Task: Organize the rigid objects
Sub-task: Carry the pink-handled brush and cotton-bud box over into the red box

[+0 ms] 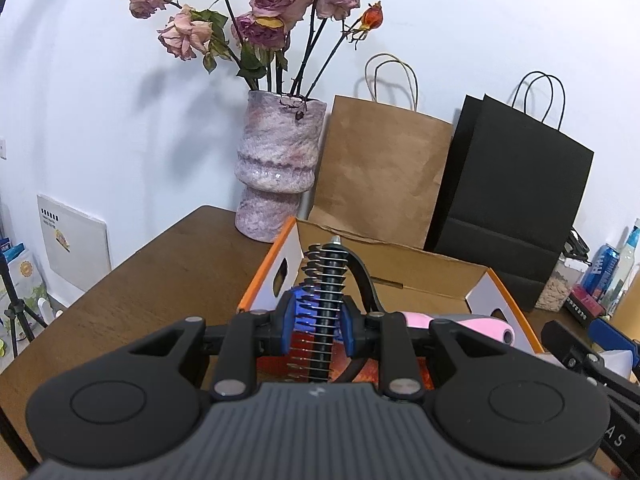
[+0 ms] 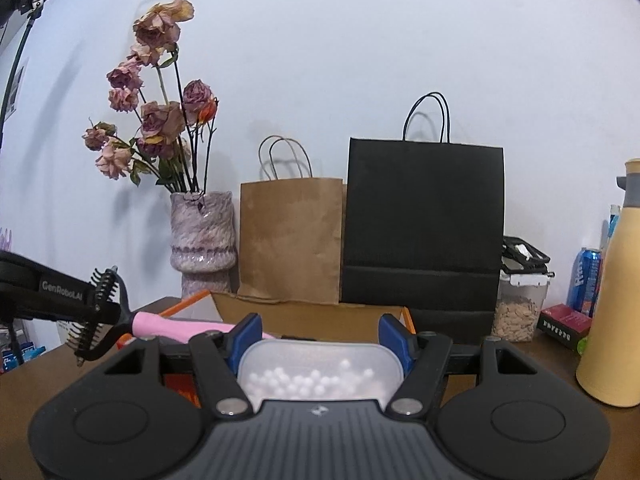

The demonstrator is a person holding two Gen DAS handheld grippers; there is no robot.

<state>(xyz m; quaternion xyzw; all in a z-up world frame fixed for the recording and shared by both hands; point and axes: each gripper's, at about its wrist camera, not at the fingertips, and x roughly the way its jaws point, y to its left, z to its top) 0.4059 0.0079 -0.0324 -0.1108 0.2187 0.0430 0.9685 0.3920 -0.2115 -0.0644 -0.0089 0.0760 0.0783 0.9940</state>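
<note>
- The left gripper point(image 1: 318, 330) has its blue fingers point(image 1: 289, 320) closed on the black bristled head of a brush point(image 1: 326, 312), clamping it from both sides.
- The brush's head runs straight ahead between the fingers, its wire pins sticking out sideways; its pink handle point(image 1: 480, 326) trails off to the right, above the open cardboard box point(image 1: 432, 280).
- The right gripper point(image 2: 320, 340) holds a clear lidded container point(image 2: 320, 372) of white beads between wide-spread fingers point(image 2: 394, 338), which press on its two sides.
- Beyond the fingers the box sits on the desk point(image 1: 160, 272), with a vase point(image 1: 276, 168), a brown bag point(image 1: 380, 172) and a black bag point(image 1: 516, 200) behind it.
</note>
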